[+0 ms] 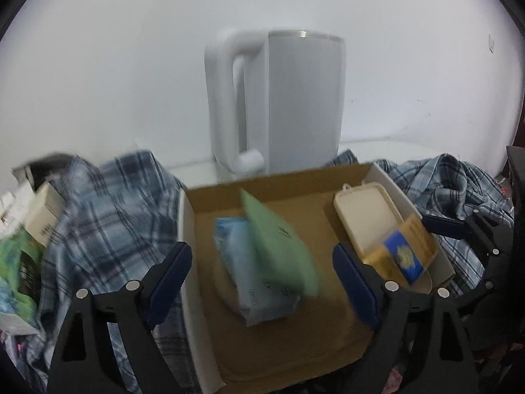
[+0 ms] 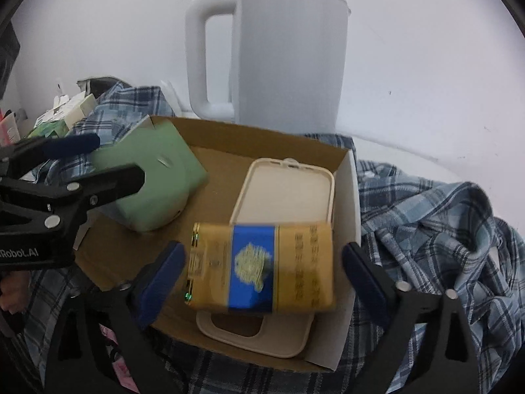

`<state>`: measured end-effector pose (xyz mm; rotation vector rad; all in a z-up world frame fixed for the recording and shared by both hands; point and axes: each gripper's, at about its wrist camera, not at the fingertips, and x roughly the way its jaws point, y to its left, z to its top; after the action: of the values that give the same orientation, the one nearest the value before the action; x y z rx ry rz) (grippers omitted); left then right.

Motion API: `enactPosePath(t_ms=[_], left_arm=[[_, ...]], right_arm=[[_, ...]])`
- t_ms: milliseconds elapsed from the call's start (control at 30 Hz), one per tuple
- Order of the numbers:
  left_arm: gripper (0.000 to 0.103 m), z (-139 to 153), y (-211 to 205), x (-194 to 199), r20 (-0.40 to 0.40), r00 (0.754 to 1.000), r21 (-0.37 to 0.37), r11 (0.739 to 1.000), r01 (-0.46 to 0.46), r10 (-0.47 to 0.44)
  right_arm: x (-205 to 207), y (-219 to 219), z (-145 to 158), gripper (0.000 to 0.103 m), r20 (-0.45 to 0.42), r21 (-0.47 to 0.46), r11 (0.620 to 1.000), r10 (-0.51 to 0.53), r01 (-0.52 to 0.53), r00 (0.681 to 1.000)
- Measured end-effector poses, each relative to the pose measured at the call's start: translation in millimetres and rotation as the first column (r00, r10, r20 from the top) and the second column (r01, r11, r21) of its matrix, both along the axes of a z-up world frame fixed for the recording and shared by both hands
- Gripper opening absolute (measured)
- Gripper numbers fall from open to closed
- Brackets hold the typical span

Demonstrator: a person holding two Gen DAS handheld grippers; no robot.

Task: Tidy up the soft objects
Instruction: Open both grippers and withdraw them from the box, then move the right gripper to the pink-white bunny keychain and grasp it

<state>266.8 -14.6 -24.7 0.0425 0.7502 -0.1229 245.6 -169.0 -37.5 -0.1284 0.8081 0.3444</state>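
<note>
An open cardboard box [image 1: 288,338] [image 2: 210,138] lies on a blue plaid shirt [image 1: 115,216] [image 2: 426,229]. Inside lie a green soft pack [image 1: 279,239] [image 2: 154,177] on a light blue tissue pack [image 1: 242,262], a cream case [image 1: 364,216] [image 2: 285,190], and a gold pack with a blue band [image 1: 403,252] [image 2: 262,266] on that case. My left gripper [image 1: 262,275] is open around the green and blue packs, above them. My right gripper [image 2: 262,279] is open with the gold pack between its fingers, not clamped.
A white kettle [image 1: 279,101] [image 2: 275,55] stands behind the box against a white wall. Small boxes and green packets [image 1: 29,229] [image 2: 65,111] crowd the left. The left gripper's body [image 2: 59,190] reaches over the box's left side. The right gripper's finger [image 1: 459,226] shows at the right.
</note>
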Motion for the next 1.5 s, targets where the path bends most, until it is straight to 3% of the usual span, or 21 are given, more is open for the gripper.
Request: enactPosePath(t_ms=[133, 233, 367, 600, 667, 767, 967, 1100, 1300, 1500], left_arm=[[0.089, 11.1, -1.8, -7.9, 0.05, 0.999, -0.004, 1.0, -0.001, 0.001], [0.089, 29.1, 0.8, -19.0, 0.101, 0.995, -0.035, 0.999, -0.003, 0.006], [0.089, 63.0, -1.7, -44.1, 0.223, 0.975, -0.021, 1.0, 0.009, -0.004], [0.089, 111.1, -2.6, -100.4, 0.367, 0.93, -0.032, 0.999, 0.018, -0.005], [0.09, 117.3, -2.8, -115.1, 0.391, 0.92, -0.033, 0.999, 0.003, 0.01], [0.103, 119.6, -2.2, -133.1, 0.403, 0.915, -0.04, 0.999, 0.004, 0.012], [0.103, 107.7, 0.5, -169.4, 0.475, 0.878, -0.044, 0.998, -0.035, 0.052], [0.103, 90.5, -0.9, -188.5, 0.484, 0.874, -0.038, 0.999, -0.023, 0.039], [0.103, 60.4, -7.6, -197.6, 0.467, 0.884, 0.017, 1.0, -0.008, -0.001], [0.103, 41.6, -0.4, -195.1, 0.449, 0.893, -0.019, 1.0, -0.014, 0.021]], right_arm=[[-8.4, -4.3, 19.2, 0.099, 0.068, 0.003, 1.0, -0.022, 0.022, 0.997], [-15.5, -15.5, 46.1, 0.099, 0.121, 0.056, 0.997, -0.062, 0.055, 0.991], [-32.7, -28.4, 86.0, 0.099, 0.206, 0.114, 0.99, -0.105, 0.083, 0.973], [-88.7, -42.4, 133.2, 0.102, 0.414, 0.155, 0.98, -0.178, 0.124, 0.893], [-104.0, -42.8, 138.7, 0.102, 0.437, 0.159, 0.98, -0.179, 0.12, 0.882], [-123.2, -43.9, 139.6, 0.102, 0.449, 0.175, 0.979, -0.173, 0.103, 0.877], [-153.0, -39.6, 125.6, 0.102, 0.466, 0.185, 0.979, -0.16, 0.082, 0.87], [-168.3, -40.4, 107.8, 0.102, 0.461, 0.209, 0.977, -0.142, 0.048, 0.876], [-172.0, -46.2, 79.1, 0.102, 0.435, 0.214, 0.974, -0.168, 0.08, 0.885], [-169.7, -49.4, 63.9, 0.102, 0.423, 0.19, 0.976, -0.176, 0.103, 0.889]])
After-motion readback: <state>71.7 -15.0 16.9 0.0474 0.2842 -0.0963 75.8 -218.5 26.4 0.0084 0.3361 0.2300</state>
